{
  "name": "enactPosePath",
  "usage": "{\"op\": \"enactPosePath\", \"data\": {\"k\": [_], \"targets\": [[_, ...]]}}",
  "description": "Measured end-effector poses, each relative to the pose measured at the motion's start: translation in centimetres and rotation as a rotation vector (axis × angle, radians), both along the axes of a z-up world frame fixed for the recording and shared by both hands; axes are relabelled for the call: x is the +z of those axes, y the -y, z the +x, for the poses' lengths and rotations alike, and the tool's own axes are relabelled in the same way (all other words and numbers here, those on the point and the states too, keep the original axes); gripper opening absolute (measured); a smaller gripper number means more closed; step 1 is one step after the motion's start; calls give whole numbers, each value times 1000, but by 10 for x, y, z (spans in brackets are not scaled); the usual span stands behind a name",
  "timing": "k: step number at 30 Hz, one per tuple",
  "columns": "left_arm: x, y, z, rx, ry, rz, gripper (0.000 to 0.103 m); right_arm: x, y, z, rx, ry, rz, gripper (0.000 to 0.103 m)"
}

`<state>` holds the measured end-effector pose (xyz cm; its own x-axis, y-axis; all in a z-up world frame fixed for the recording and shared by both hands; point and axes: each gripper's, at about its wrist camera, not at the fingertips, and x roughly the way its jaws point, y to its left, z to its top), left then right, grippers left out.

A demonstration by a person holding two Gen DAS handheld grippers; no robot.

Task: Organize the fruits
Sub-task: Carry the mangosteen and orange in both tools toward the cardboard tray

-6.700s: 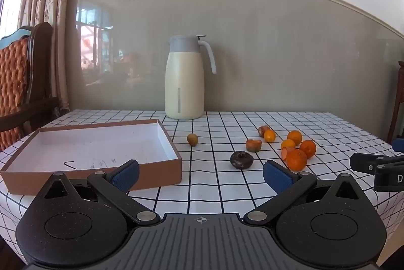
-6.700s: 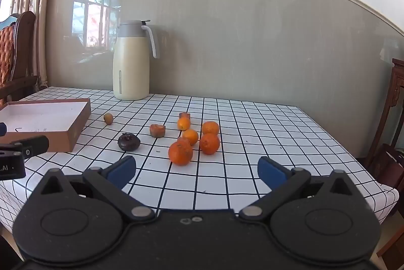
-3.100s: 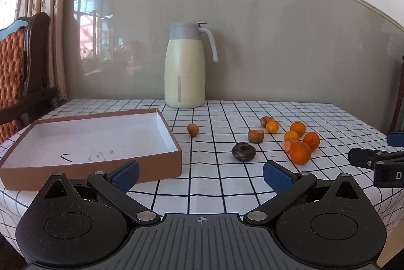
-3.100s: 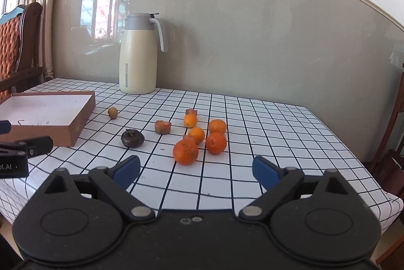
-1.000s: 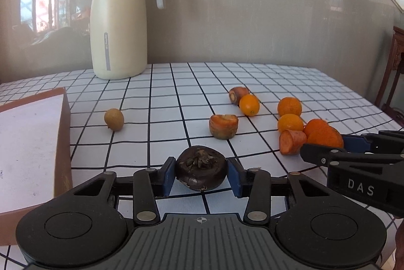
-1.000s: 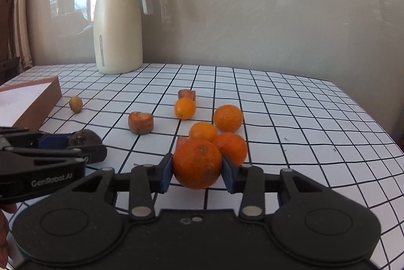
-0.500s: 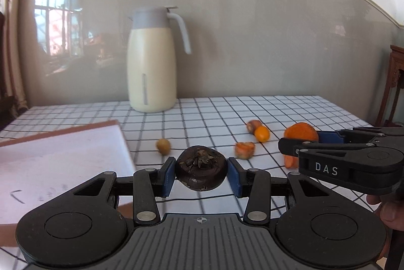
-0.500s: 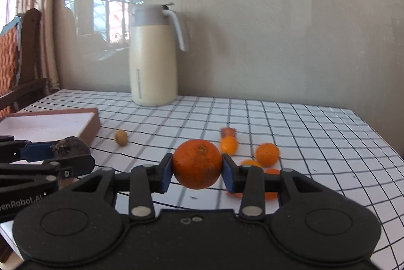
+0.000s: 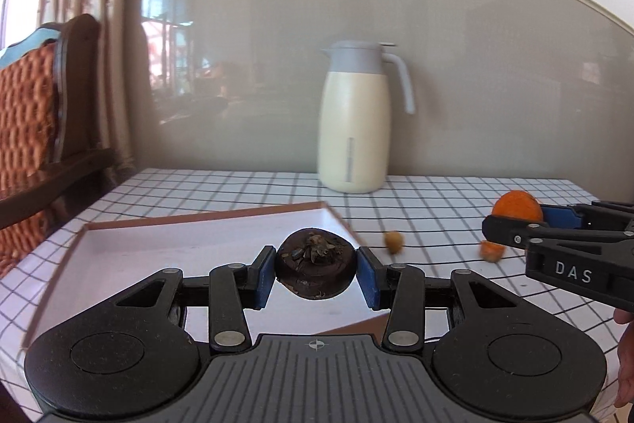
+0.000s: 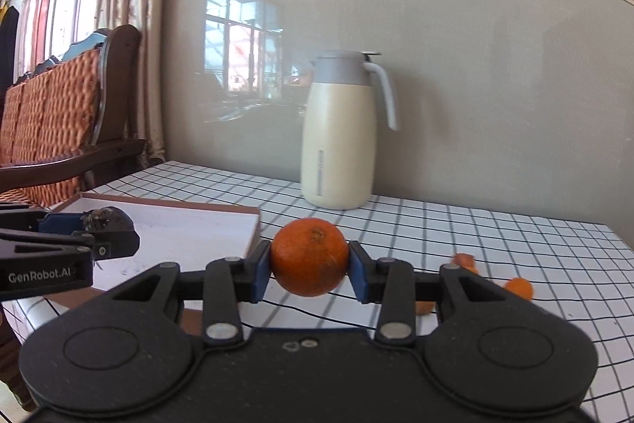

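Observation:
My left gripper is shut on a dark brown round fruit and holds it in the air over the shallow brown cardboard box with a white floor. My right gripper is shut on an orange, lifted above the checked tablecloth just right of the box. The left wrist view has the right gripper and its orange at the right edge. From the right wrist view, the left gripper with the dark fruit hangs over the box.
A cream and grey thermos jug stands at the back of the table by the wall. A small yellow-brown fruit and orange fruits lie on the cloth right of the box. A wooden chair stands at the left.
Both grippers have lifted their fruits off the table and swung left; the left one now hangs over the box, the right one beside it. The loose fruits now lie off to the right.

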<state>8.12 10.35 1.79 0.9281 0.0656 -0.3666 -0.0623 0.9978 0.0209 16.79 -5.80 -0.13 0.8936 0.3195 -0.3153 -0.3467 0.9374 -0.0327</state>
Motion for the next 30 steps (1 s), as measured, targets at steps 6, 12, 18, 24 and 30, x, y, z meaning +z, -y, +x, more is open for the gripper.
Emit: {"op": "enactPosePath", "data": {"k": [6, 12, 18, 24, 30], "targets": [[-4, -37, -6, 75, 2, -14, 44, 0, -35, -1, 59, 12, -9, 32], [-8, -70, -10, 144, -2, -26, 44, -5, -61, 7, 97, -7, -13, 32], [-14, -106, -10, 221, -8, -39, 44, -5, -87, 21, 138, -19, -31, 32], [-16, -138, -3, 298, -4, -56, 44, -5, -106, 44, 141, -23, -41, 32], [-14, -149, 21, 305, -6, -50, 44, -7, -112, 65, 132, -57, -20, 32]]}}
